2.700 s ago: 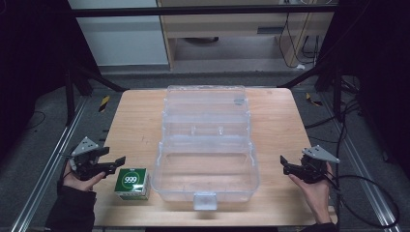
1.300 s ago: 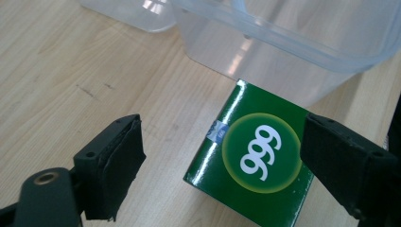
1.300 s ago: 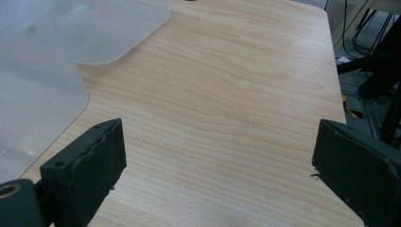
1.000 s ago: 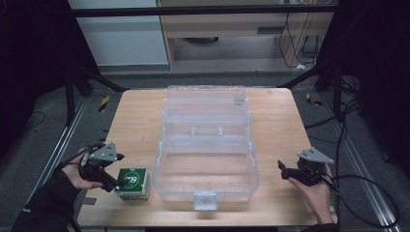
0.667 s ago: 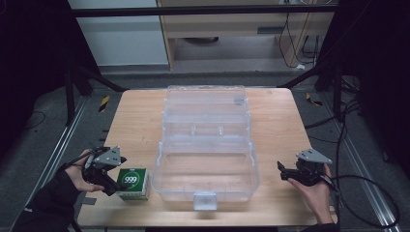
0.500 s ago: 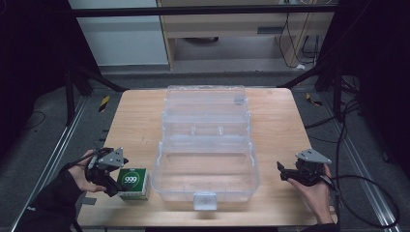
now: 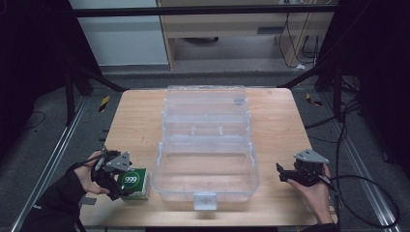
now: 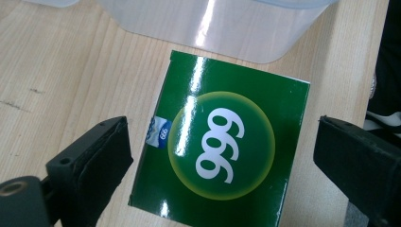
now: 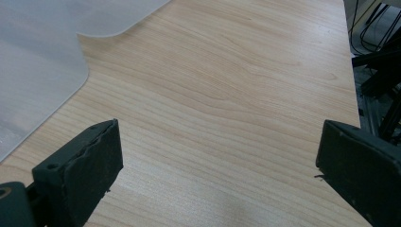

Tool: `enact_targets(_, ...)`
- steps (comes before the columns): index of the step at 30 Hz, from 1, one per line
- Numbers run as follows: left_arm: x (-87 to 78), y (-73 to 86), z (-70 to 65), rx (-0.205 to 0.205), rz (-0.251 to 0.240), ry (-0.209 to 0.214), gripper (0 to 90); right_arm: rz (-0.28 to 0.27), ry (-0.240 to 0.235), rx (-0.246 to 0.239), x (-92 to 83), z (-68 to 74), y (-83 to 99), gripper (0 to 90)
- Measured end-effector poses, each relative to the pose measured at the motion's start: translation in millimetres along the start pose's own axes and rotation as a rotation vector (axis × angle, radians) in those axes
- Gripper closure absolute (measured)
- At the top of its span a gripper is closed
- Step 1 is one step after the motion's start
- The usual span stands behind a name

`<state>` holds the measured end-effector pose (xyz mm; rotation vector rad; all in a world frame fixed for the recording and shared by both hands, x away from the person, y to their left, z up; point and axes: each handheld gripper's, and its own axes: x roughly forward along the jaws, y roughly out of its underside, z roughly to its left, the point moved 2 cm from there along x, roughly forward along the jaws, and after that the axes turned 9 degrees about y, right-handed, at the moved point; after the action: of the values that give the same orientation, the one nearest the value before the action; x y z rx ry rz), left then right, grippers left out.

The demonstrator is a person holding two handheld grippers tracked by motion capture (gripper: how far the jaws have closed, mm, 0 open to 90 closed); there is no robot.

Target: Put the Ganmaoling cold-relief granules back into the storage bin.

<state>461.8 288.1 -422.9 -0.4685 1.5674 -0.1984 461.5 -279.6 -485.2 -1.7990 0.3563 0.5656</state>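
Note:
A small green box marked "999" lies flat on the wooden table near its front left corner, just left of the clear plastic case. My left gripper hangs right over it, open, its jaws standing either side of the green box without touching it in the left gripper view. My right gripper is held low at the table's front right, open, with bare wood between its jaws.
The clear case stands open in the middle, its lid laid back toward the far edge and a latch at its front. A corner of the case shows at the right gripper view's left. Metal frame rails run along both table sides.
My left gripper has come down and rightward from beside the green box until its open jaws straddle it. The right gripper dropped slightly and then stayed put.

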Motion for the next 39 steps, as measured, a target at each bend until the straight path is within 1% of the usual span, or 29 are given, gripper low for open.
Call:
enact_targets(7,7.4,-1.0,4.4,0.004,0.02,0.006,3.1,0.01,0.002,-0.013,0.8,0.8,0.8,1.6)
enact_targets(11,12.9,-1.7,5.6,0.012,0.039,0.024,2.9,0.016,0.0,-0.022,2.0,1.8,1.5,1.5)
enact_targets(14,16.6,-1.2,7.0,0.009,0.042,0.034,2.9,0.018,0.0,-0.023,2.7,2.7,1.8,1.5)
enact_targets(20,22.6,-0.3,9.4,0.009,0.062,0.053,3.0,0.027,-0.001,-0.033,3.9,3.7,2.3,1.5)
enact_targets(24,29.5,-0.2,12.0,0.012,0.079,0.071,3.4,0.027,-0.005,-0.035,4.9,4.1,2.5,1.5)
enact_targets(25,31.3,-0.3,12.0,0.006,0.081,0.079,3.6,0.027,-0.007,-0.033,5.1,4.1,2.6,1.5)
enact_targets(26,32.7,-0.6,13.0,0.015,0.084,0.081,3.7,0.029,-0.01,-0.029,5.1,3.9,3.1,1.5)
enact_targets(27,33.7,-0.6,13.6,0.015,0.087,0.085,3.9,0.032,-0.011,-0.028,5.4,3.6,3.6,1.5)
enact_targets(31,37.7,0.4,14.8,0.004,0.087,0.106,4.7,0.036,-0.015,-0.026,6.4,3.2,4.8,1.7)
enact_targets(34,40.2,1.0,15.6,0.007,0.092,0.119,6.0,0.038,-0.018,-0.028,6.8,3.7,4.8,1.7)
enact_targets(39,40.7,1.2,15.9,0.012,0.091,0.124,8.1,0.043,-0.018,-0.031,7.4,3.8,5.6,1.9)
